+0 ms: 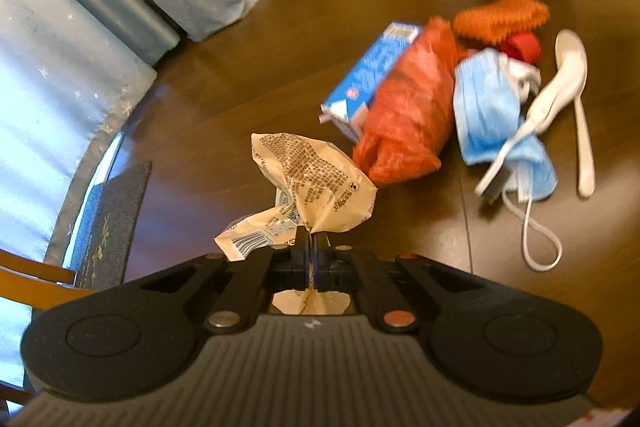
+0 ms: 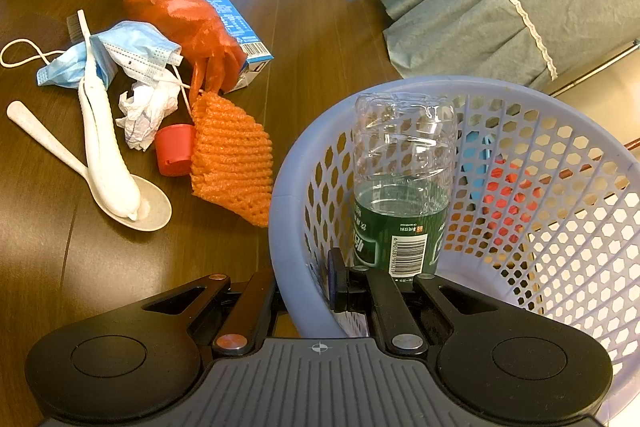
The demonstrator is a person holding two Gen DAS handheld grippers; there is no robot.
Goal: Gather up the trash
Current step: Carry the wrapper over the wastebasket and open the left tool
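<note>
The left claw (image 1: 311, 239) is clenched on a crumpled beige wrapper (image 1: 312, 183), holding it above the dark wooden counter (image 1: 240, 75) at lower centre of its frame, the wrapper's long axis slanting toward upper right. The right claw (image 2: 320, 283) grips the near rim of the lavender basket (image 2: 288, 195); its left finger is hidden outside the wall, so apparently pinching it. A clear bottle (image 2: 402, 183) stands inverted inside.
</note>
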